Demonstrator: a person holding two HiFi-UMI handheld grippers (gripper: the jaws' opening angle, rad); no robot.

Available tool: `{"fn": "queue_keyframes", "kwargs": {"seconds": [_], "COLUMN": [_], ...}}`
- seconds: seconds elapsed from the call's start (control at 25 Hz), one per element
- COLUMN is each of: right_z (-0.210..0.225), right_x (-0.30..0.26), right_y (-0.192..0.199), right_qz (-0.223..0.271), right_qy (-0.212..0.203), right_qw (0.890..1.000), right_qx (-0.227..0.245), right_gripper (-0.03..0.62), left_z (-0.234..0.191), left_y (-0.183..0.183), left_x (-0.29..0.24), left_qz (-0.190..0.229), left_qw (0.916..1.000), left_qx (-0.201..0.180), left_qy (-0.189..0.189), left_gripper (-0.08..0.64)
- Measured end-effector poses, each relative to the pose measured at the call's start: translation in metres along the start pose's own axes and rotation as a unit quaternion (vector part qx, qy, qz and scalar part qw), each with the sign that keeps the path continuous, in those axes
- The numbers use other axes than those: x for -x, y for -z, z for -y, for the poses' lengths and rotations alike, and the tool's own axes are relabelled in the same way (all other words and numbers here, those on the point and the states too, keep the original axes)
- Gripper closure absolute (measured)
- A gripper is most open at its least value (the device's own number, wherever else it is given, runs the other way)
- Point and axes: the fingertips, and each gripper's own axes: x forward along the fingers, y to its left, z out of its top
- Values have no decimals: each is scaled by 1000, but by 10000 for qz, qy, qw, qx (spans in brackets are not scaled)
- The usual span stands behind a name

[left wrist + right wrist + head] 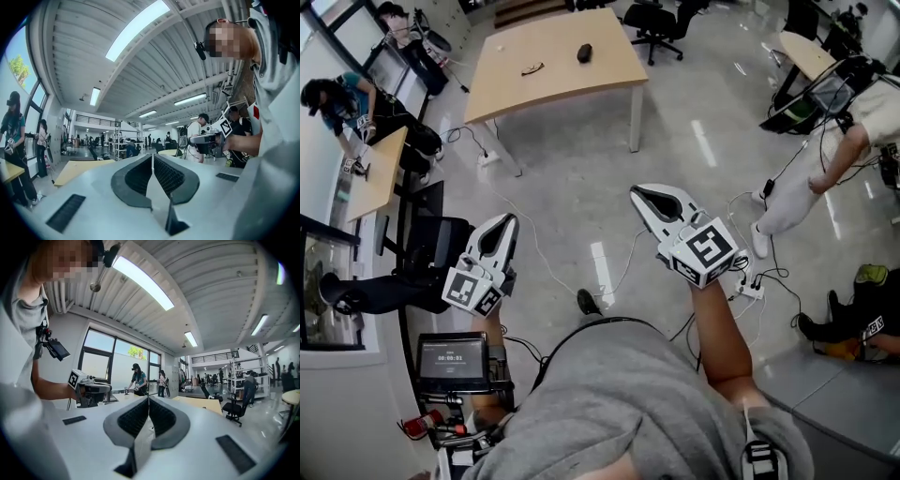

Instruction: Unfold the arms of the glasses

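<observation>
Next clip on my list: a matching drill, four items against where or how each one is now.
1 glasses
2 dark object
3 right hand-held gripper
4 office chair

A jaws shut, empty, above the floor
B beyond the table's far edge
C on the table, leftmost item
D on the table, right of the other item

Pairs: 1-C; 2-D; 3-A; 4-B

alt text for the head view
A person in a grey shirt holds a white left hand-held gripper and right hand-held gripper, both shut and empty, above a grey floor. Ahead stands a light wooden table bearing dark glasses and a small black object.
</observation>
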Motion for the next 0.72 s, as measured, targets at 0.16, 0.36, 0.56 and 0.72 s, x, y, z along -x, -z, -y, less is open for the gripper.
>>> {"fn": "queue_keyframes", "kwargs": {"seconds": [0.16, 0.36, 0.56, 0.72], "right_z": [22, 25, 52, 79], "right_x": [-53, -128, -183, -206], "right_y": [-1, 16, 24, 31], "right_qz": [-225, -518, -694, -756], "right_qy": [118, 164, 255, 231], "right_qw": [9997, 9985, 9972, 9968], "right_qx": [29, 40, -74, -135], "right_gripper": [584, 584, 584, 584], "left_z": [-56, -138, -201, -221], "left_y": [9, 28, 39, 49], "left_x": [-19, -24, -53, -74], "left_qz": [49, 114, 192, 104], "left_qw": [10000, 9996, 9991, 9992], "left_qx": [5, 73, 264, 313], "left_qy": [87, 237, 267, 216], "left_gripper": [541, 541, 541, 541]}}
